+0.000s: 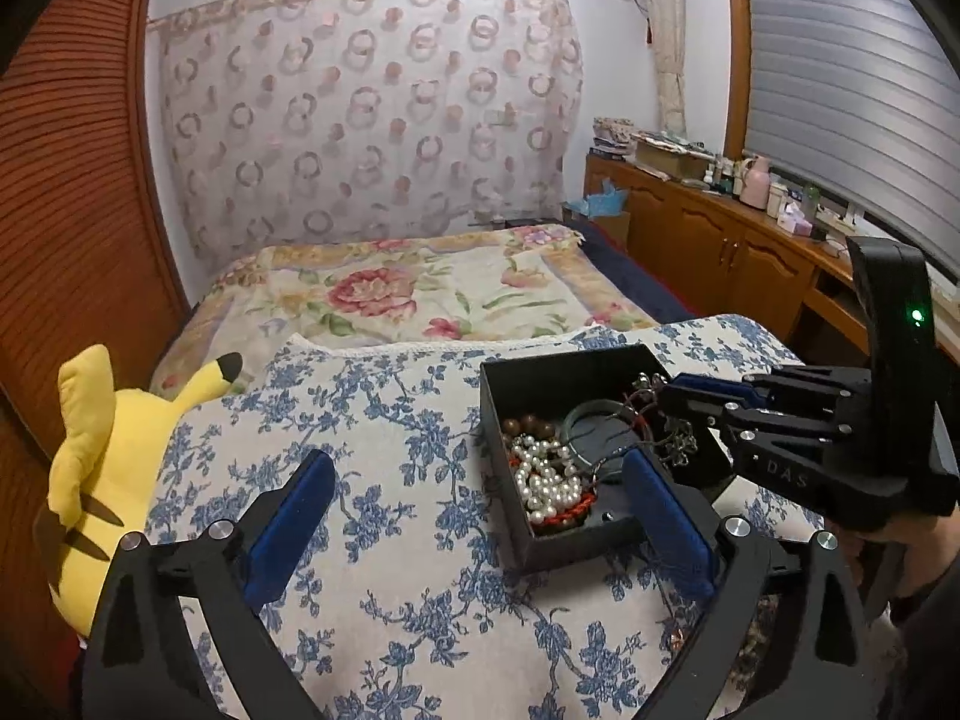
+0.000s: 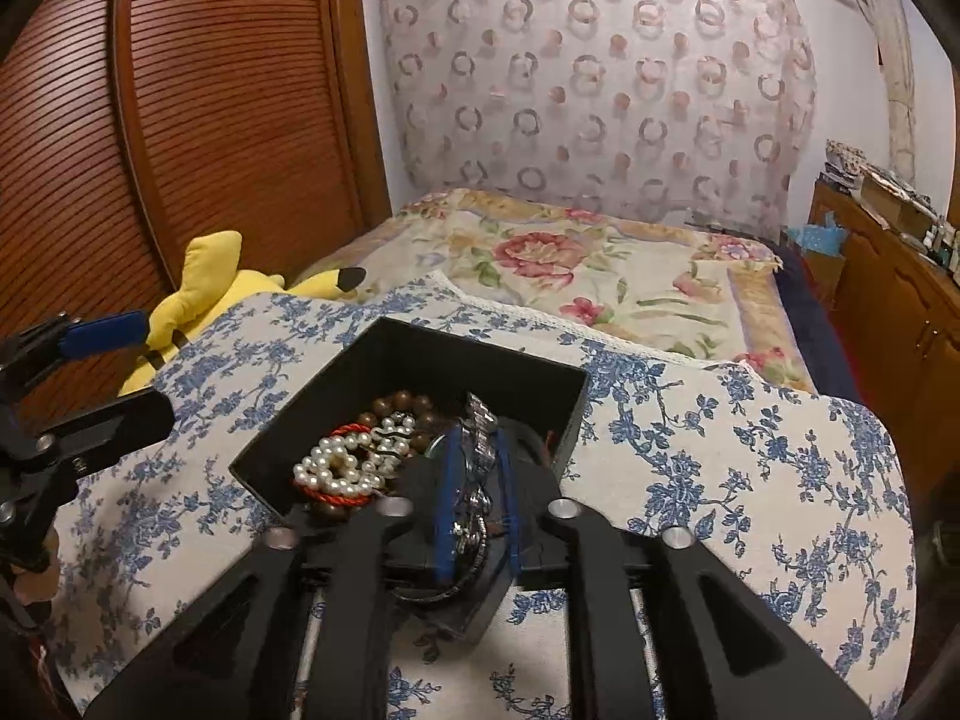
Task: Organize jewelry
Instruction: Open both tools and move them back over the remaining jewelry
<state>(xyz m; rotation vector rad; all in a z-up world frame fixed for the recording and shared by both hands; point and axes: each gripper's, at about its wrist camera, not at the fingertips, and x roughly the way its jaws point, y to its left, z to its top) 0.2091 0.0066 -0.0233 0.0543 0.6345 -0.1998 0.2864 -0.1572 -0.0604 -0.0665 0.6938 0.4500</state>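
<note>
A black open box (image 1: 498, 414) (image 2: 384, 354) sits on a blue-flowered cloth and holds white pearls (image 1: 549, 480) (image 2: 336, 468), brown beads (image 1: 531, 426) (image 2: 399, 405), a red cord (image 2: 336, 498) and a dark green bangle (image 1: 594, 414). My right gripper (image 2: 477, 492) (image 1: 666, 399) is shut on a silver metal watch (image 2: 480, 450) over the box's right side. My left gripper (image 1: 480, 504) is wide open and empty, just in front of the box, with its right finger at the box's near corner. One left finger (image 2: 111, 330) shows in the right wrist view.
A yellow plush toy (image 1: 102, 456) (image 2: 222, 282) lies at the cloth's left edge. Beyond is a bed with a floral blanket (image 1: 396, 294). A slatted wooden wardrobe (image 2: 180, 120) stands left, and a wooden sideboard (image 1: 720, 240) with bottles stands right.
</note>
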